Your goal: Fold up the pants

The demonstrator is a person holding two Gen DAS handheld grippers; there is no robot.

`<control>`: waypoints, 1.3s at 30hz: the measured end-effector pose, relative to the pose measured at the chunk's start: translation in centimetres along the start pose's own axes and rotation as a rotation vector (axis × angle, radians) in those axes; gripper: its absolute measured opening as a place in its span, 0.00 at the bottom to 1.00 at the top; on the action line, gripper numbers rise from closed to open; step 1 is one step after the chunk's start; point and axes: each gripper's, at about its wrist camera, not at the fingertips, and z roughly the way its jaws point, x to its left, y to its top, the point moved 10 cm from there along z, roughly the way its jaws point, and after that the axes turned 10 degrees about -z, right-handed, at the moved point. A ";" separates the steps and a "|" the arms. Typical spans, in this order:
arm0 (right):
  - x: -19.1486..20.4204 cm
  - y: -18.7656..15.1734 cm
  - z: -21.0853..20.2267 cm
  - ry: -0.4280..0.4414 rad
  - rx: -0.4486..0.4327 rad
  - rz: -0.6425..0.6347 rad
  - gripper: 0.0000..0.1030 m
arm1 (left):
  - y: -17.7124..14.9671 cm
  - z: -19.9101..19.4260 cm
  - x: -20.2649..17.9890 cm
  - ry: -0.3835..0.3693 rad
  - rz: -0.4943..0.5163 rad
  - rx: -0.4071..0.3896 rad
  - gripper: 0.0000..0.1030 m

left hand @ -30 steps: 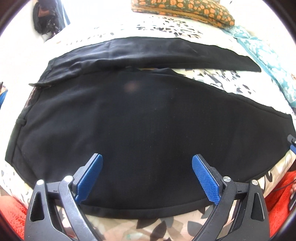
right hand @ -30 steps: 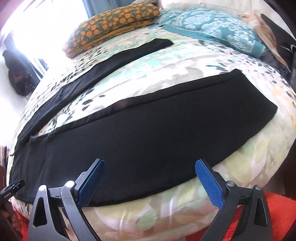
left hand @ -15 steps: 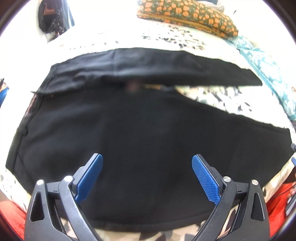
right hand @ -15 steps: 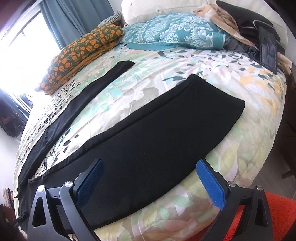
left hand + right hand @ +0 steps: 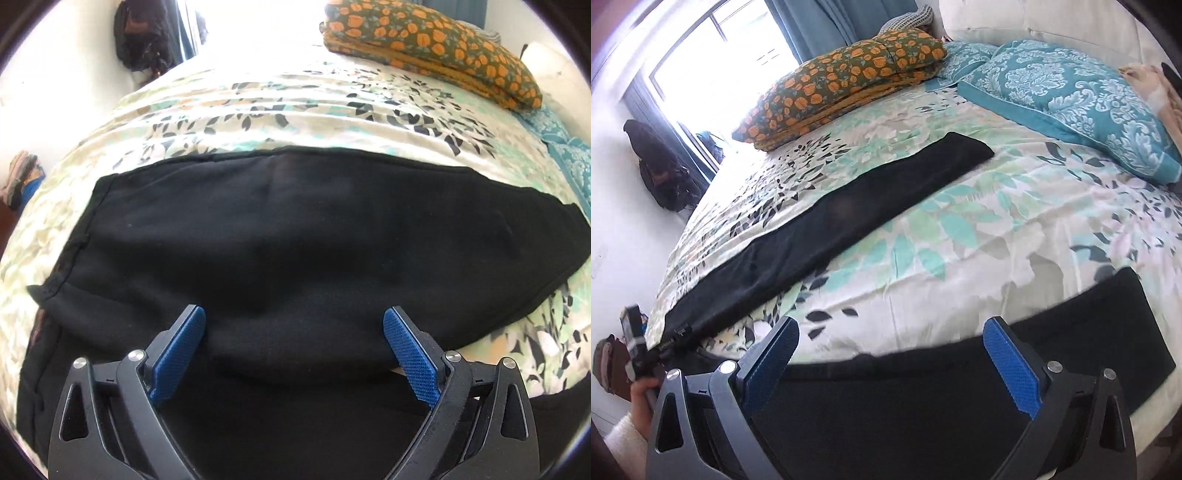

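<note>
The black pants (image 5: 295, 240) are lying spread on the flowered bed sheet (image 5: 960, 229), one leg stretching toward the orange pillow (image 5: 842, 81). The left gripper (image 5: 293, 354) is hovering over the pants with its jaws wide apart, gripping nothing. The right gripper (image 5: 890, 369) is also standing spread above the near leg.

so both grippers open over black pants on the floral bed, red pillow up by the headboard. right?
Not quite: the pillow is teal, as the right wrist view shows. The rest holds: left gripper and right gripper are open over the black pants on the floral bed.
</note>
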 end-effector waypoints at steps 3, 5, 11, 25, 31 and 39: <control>-4.5 5.8 3.9 -0.036 0.017 0.065 0.97 | -0.6 0.4 0.0 -0.006 0.056 -0.091 0.96; -8.0 9.5 6.9 -0.100 0.032 0.077 0.97 | -0.8 0.2 -0.1 0.000 0.059 -0.117 0.96; -13.4 17.4 17.5 -0.208 0.176 0.041 0.97 | -0.8 0.4 -0.2 -0.007 0.055 -0.136 0.96; -11.6 21.7 21.5 -0.265 0.121 -0.153 0.06 | -0.9 0.7 -0.3 -0.006 0.057 -0.161 0.97; -6.9 13.4 8.0 -0.103 -0.035 -0.182 0.03 | -0.8 0.7 -0.2 0.005 0.063 -0.157 0.97; -4.1 -8.7 -0.6 -0.036 0.034 -0.024 0.03 | -0.6 0.6 -0.3 0.039 0.083 -0.144 0.97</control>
